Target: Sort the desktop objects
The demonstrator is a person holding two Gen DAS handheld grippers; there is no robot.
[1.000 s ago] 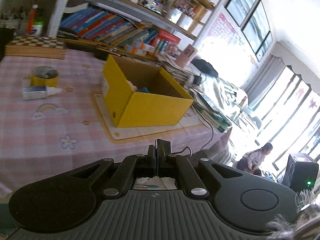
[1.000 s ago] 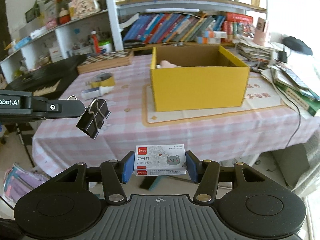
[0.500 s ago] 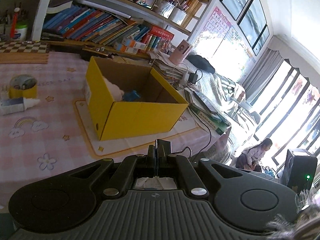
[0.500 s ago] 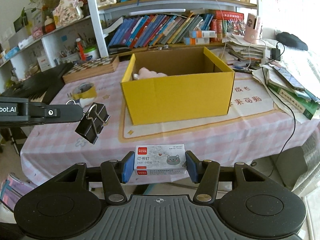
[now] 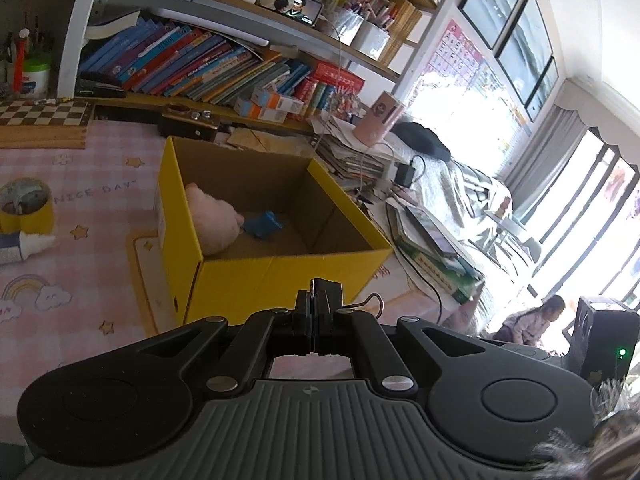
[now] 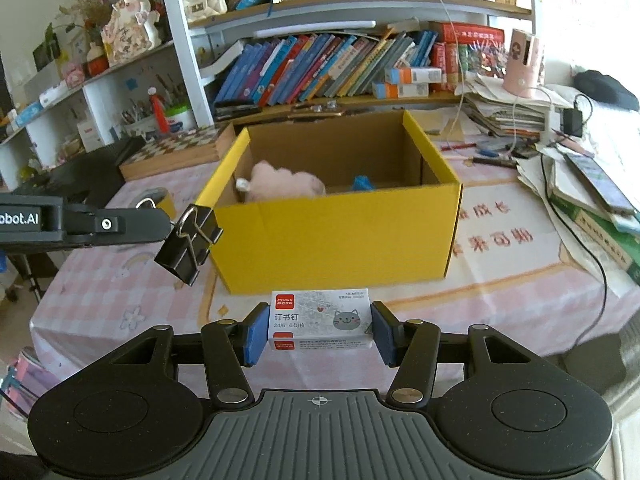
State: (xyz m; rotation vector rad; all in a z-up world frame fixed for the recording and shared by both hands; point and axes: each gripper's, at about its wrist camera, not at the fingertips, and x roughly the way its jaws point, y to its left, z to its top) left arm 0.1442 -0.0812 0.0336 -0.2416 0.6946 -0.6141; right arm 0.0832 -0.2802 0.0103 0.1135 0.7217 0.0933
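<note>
Left hand-held gripper (image 5: 315, 294) fully closed, right hand-held gripper (image 6: 319, 326) partly spread, both angled downward.

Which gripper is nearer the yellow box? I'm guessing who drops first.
Left, it seems. The left gripper, holding the binder clip, hangs beside the yellow box; the right gripper, holding the staples box, is short of it.

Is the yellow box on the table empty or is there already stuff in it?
Not empty. The open-topped yellow box already holds a pink plush toy and a small blue thing.
</note>
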